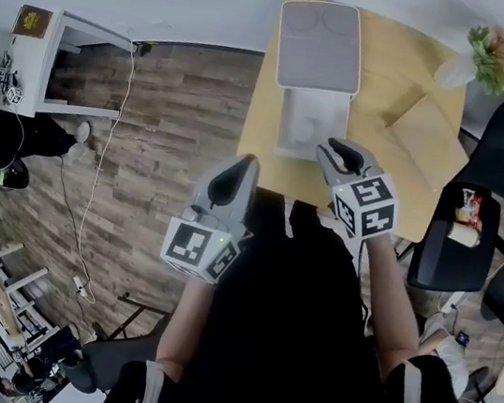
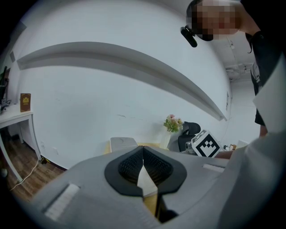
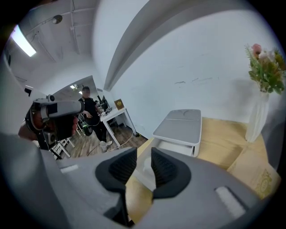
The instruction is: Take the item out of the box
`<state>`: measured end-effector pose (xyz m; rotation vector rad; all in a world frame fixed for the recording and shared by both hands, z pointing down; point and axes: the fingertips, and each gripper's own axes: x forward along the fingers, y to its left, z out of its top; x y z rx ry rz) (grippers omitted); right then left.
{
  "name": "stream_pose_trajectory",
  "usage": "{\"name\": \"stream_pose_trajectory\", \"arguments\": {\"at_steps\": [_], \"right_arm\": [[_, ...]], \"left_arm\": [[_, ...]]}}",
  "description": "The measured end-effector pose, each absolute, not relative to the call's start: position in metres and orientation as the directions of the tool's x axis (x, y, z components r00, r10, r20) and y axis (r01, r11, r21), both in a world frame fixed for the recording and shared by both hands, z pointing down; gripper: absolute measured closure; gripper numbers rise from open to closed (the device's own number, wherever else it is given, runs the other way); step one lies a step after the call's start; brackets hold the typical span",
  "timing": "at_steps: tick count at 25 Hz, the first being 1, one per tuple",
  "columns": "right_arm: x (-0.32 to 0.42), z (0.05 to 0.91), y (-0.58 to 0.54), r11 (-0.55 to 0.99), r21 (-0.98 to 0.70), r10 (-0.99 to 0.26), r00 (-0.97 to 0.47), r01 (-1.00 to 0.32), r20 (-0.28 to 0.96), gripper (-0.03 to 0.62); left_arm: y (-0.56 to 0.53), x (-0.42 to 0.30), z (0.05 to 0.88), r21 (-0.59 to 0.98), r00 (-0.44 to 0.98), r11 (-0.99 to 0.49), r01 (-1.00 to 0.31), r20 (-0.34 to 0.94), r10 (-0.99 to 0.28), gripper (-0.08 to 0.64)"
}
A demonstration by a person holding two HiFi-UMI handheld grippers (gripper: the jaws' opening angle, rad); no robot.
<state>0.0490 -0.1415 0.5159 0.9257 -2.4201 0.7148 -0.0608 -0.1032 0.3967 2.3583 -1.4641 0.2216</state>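
Packaging is lying open on the pale wooden table (image 1: pixel 389 56): a white rectangular box (image 1: pixel 285 139) with its flat grey-white lid (image 1: pixel 320 45) folded back away from the person. A pale item (image 1: pixel 305 119) is sitting down inside the tray, and from where I am standing I cannot make out what it is, only that it is white and nested low.

The person is holding the right gripper (image 1: pixel 332 147) just at the box's near edge. Its jaws are standing a narrow way apart with nothing between the pads, and they are pointing toward the tray. The left gripper (image 1: pixel 244 164) is hanging off the table's corner, well short of the box, with its tips pressed together on nothing.

Judging by its look, the item is probably going to be light, stiff and smooth – likely a snug fit in its recess, so it may be slippery and may drag the tray up with it. The jaws will likely need to go wider, then pinch it across its two long sides near the middle – while the idle gripper is pinning the box rim down.
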Motion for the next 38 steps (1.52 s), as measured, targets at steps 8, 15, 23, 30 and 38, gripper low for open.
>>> {"name": "stream_pose_trajectory", "arguments": {"at_steps": [8,15,23,30,38], "right_arm": [[0.026,0.550,-0.144,0.669,-0.278,-0.421,-0.660,-0.689,0.622,0.437],[0.018,0.574,-0.153,0.661,-0.236,-0.424,-0.614,-0.712,0.666,0.414],[0.006,0.606,-0.157,0.685,-0.165,-0.397,-0.553,-0.710,0.733,0.385],[-0.001,0.624,-0.160,0.706,-0.112,-0.374,-0.502,-0.700,0.780,0.353],[-0.006,0.638,-0.166,0.716,-0.095,-0.345,-0.469,-0.692,0.813,0.351]], "left_arm": [[-0.112,-0.077,0.404,0.230,0.465,-0.409,-0.883,0.317,-0.827,0.551],[-0.125,-0.088,0.411,0.247,0.487,-0.424,-0.871,0.329,-0.809,0.551],[-0.132,-0.102,0.417,0.256,0.502,-0.435,-0.863,0.350,-0.791,0.551],[-0.139,-0.115,0.419,0.261,0.506,-0.435,-0.861,0.363,-0.783,0.551],[-0.147,-0.125,0.420,0.265,0.504,-0.431,-0.862,0.373,-0.779,0.551]]}}
